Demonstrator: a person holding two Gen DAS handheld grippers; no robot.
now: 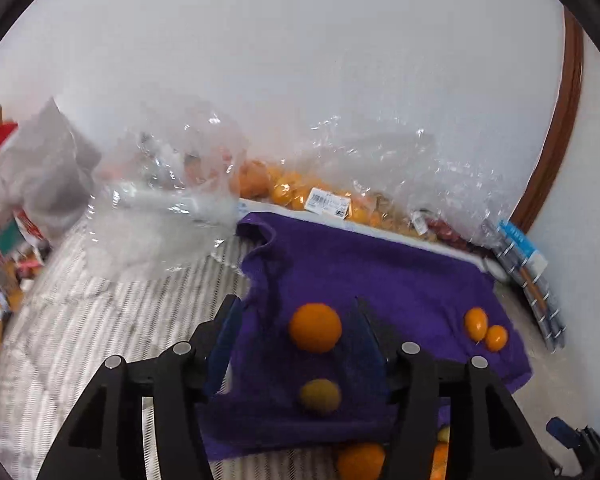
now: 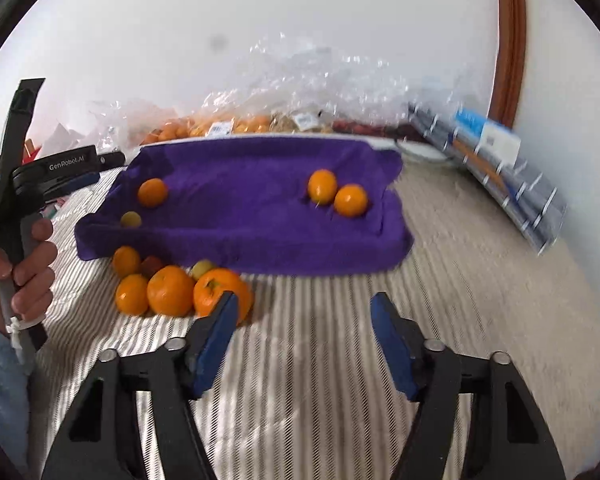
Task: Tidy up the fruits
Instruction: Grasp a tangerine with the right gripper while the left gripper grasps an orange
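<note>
A purple cloth [image 1: 380,272] [image 2: 260,192] covers a tray on the striped bed. On it lie an orange [image 1: 315,327] [image 2: 152,192], a small yellow-green fruit [image 1: 320,396] [image 2: 131,219] and two small oranges [image 1: 485,328] [image 2: 337,193]. My left gripper [image 1: 296,324] is open above the cloth, with the orange between its fingers, apart from them. A pile of several oranges [image 2: 172,290] lies on the bed in front of the cloth. My right gripper [image 2: 304,308] is open and empty, low over the bed, right of the pile.
Clear plastic bags with more oranges [image 1: 284,192] [image 2: 220,126] lie behind the tray by the white wall. A crumpled clear bag [image 1: 160,200] sits at the left. A striped packet [image 1: 528,272] [image 2: 496,176] leans on the wall at the right.
</note>
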